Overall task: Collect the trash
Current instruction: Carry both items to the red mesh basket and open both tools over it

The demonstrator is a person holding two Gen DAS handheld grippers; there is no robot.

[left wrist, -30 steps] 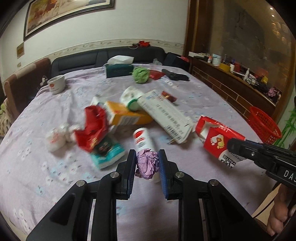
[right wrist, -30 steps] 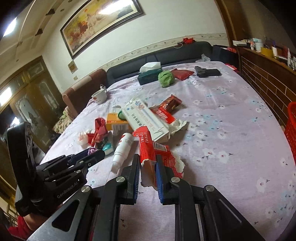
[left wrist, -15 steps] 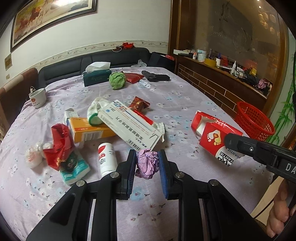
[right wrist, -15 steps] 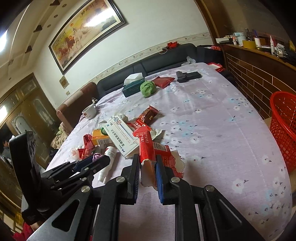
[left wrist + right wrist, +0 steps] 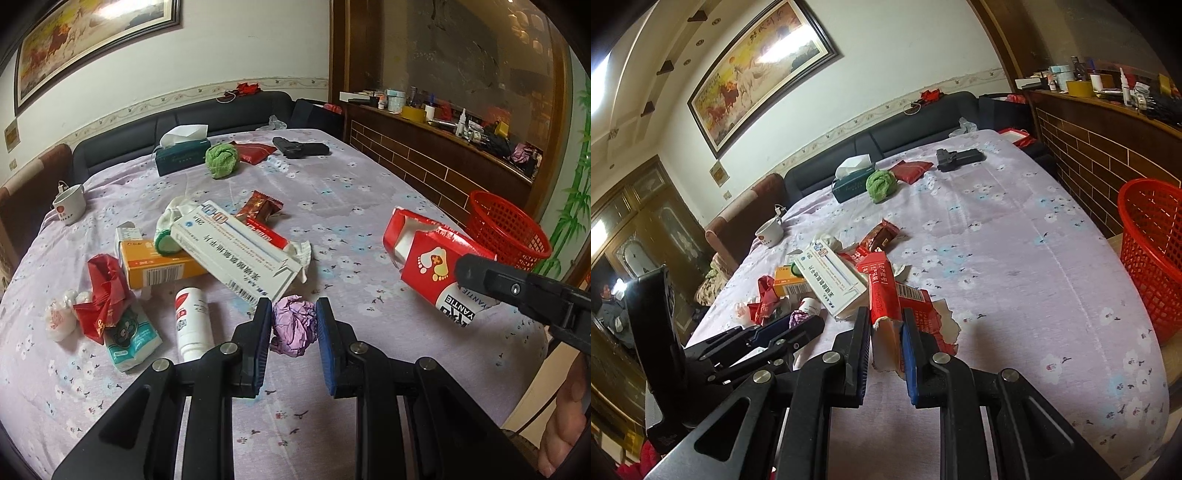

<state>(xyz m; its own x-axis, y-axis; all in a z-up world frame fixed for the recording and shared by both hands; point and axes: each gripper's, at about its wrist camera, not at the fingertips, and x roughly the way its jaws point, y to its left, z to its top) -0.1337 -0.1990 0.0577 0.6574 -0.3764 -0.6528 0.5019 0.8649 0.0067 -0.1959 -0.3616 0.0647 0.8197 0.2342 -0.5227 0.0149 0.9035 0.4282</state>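
Your left tool (image 5: pixel 293 328) is clamped on a crumpled purple paper ball (image 5: pixel 294 325), its two blue pads pressing the wad from either side, which suits something so soft: the squeeze holds it without any edge to slip off. Your right tool (image 5: pixel 885 339) is closed on a torn red carton (image 5: pixel 886 291), gripped across its narrow side near the ripped end, so the long body sticks out ahead of the fingers and the ragged white lining hangs just beneath them. In the left view that same carton (image 5: pixel 428 258) rides off to the right of the paper ball, raised above the worktop (image 5: pixel 351 192). Just ahead of the left tool lies the heap yet to be picked: a white bottle (image 5: pixel 190 321) lying on its side, a long white medicine box (image 5: pixel 236 251) leaning over an orange box (image 5: pixel 159 262), and a red wrapper (image 5: pixel 103 295) further left. Beyond the right tool, past the worktop's edge, stands the red basket (image 5: pixel 1152 254), apparently the bin for all this. With both tools loaded, you are judged to be mid-carry; swing the carton over the rim first, since it is bulkier and nearer the basket.
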